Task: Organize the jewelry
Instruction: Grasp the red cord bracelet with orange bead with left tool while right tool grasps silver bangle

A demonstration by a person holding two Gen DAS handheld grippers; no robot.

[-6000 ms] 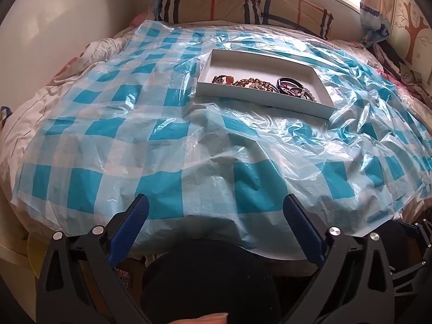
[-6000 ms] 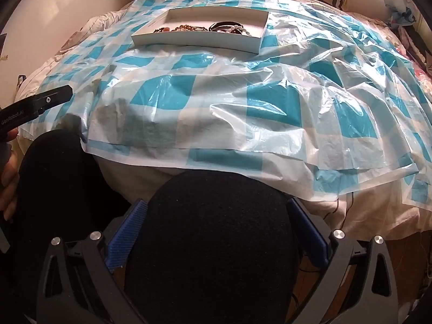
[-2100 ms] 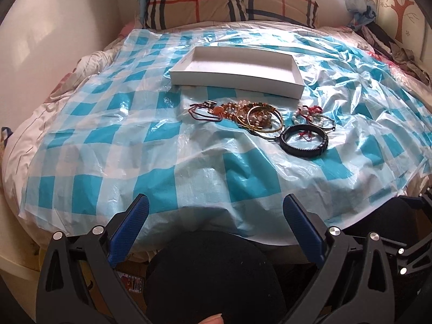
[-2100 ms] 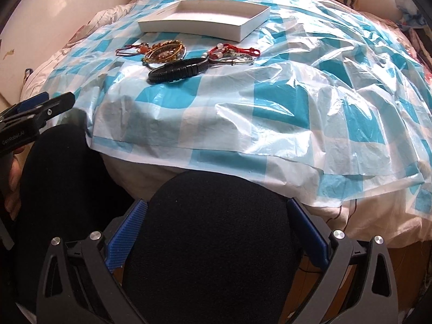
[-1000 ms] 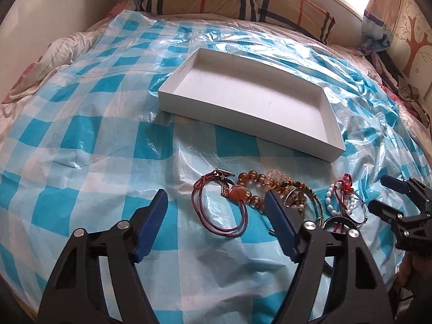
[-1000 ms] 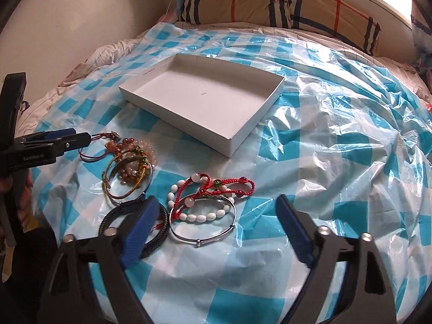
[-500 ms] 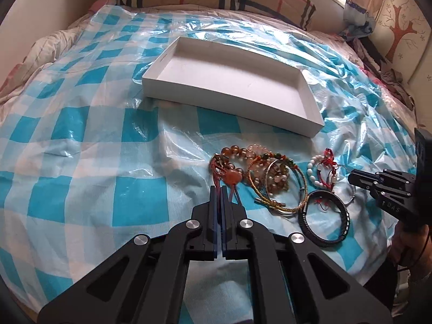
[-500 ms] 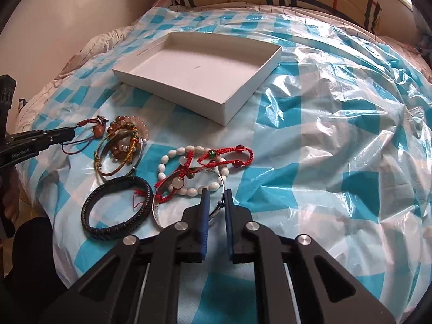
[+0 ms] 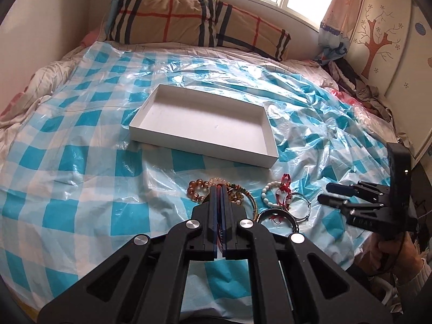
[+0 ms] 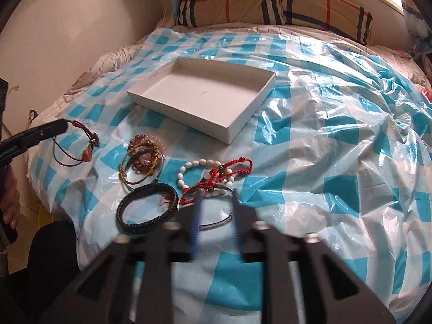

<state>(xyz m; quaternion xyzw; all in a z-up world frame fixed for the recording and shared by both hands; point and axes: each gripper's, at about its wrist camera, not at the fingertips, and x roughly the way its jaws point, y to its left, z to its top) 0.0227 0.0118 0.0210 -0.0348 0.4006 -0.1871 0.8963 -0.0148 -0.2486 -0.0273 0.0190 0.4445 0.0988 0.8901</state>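
Blue-and-white checked plastic sheeting (image 9: 81,162) covers the bed. On it an open shallow white cardboard box (image 9: 205,145) sits beyond a cluster of beaded and black bracelets (image 10: 151,162). The left gripper (image 10: 63,125) is clamped on a red cord bracelet with a pendant (image 10: 81,148), lifted clear of the cluster. The right gripper (image 10: 216,202) hovers over a silver bangle (image 10: 216,222), its jaws opening, pressing nothing.
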